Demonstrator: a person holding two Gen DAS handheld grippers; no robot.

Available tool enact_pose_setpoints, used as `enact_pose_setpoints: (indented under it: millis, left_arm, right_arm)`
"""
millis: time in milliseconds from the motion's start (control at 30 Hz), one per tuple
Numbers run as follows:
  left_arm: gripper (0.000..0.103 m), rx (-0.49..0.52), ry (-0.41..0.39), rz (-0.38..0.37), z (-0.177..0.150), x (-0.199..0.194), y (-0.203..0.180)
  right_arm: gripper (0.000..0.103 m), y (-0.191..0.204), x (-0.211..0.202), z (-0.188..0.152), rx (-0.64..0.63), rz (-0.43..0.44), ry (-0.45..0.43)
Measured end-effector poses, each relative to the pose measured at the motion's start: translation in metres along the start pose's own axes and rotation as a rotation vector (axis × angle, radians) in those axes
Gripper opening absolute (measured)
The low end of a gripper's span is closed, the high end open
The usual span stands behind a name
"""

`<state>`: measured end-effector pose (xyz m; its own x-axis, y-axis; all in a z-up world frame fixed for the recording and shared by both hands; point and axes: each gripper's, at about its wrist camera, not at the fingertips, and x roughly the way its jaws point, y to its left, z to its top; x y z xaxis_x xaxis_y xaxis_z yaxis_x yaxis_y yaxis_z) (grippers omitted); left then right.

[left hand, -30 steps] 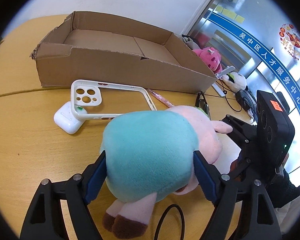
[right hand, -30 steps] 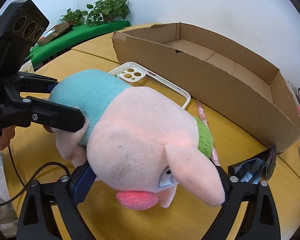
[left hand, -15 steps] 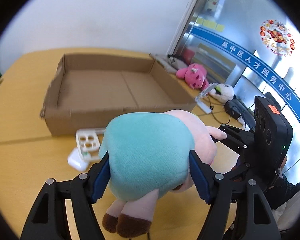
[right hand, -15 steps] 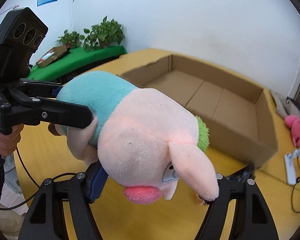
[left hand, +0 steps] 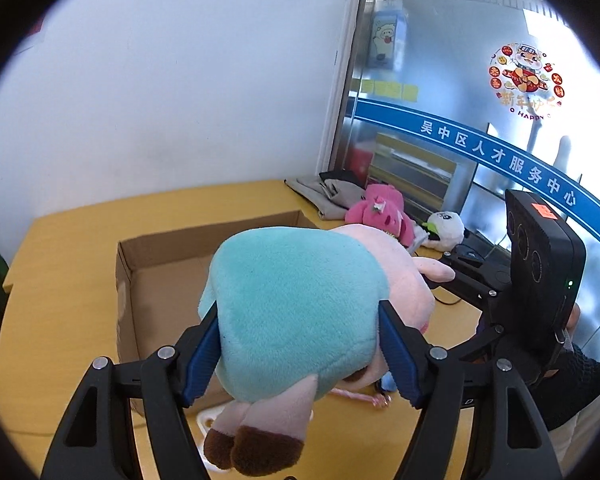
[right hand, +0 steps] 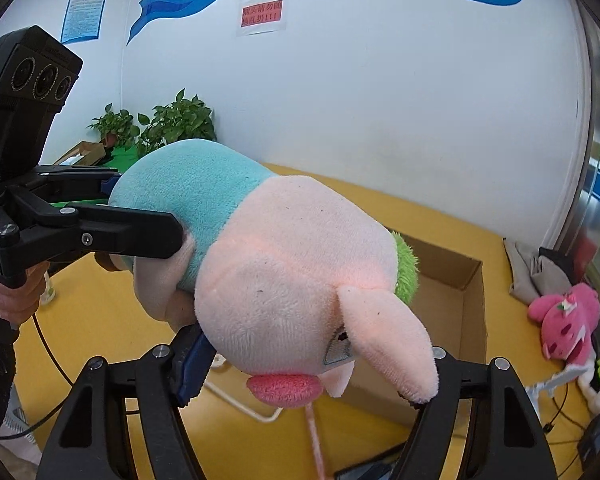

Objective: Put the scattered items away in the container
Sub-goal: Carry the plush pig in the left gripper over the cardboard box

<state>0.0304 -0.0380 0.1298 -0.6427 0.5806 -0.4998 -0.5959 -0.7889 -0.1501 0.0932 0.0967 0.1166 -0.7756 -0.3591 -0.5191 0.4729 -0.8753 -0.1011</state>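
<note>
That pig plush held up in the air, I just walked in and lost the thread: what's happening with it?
A person is tidying the table, holding the pig plush with both grippers at once: the left gripper clamps its teal body, the right gripper its pink head. The toy hangs above the open cardboard box, not yet inside. A white phone case and a pink pen lie on the table outside the box.

Open box floor beneath us
We saw the cardboard box (left hand: 160, 276) open and bare inside, its near wall (right hand: 476, 304) the only barrier; pink toy (right hand: 564, 320) lay well aside.
</note>
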Motion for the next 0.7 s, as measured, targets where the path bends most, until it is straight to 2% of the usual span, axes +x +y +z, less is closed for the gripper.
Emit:
enact_pose_setpoints:
  millis: [133,267,433,567,700]
  left_arm:
    - [0.072,0.002,-0.023,0.018,0.037,0.003,0.015]
    - [0.072,0.0,-0.046,0.03,0.079,0.012,0.038]
    - [0.072,0.003,-0.06,0.06,0.115,0.032,0.061]
    - [0.072,-0.014,-0.018,0.083,0.13,0.065,0.082]
    - [0.072,-0.041,0.033,0.092,0.132,0.103,0.107]
  right_arm:
    - [0.079,-0.011,0.019,0.037,-0.018,-0.002,-0.018]
    - [0.079,-0.029,0.042,0.088,-0.045,-0.022,-0.047]
    - [0.079,-0.05,0.073,0.133,-0.045,-0.025,-0.063]
    - [0.078,-0.065,0.109,0.15,-0.028,-0.013,-0.037]
    - [0.078,-0.084,0.152,0.15,0.016,-0.001,-0.007]
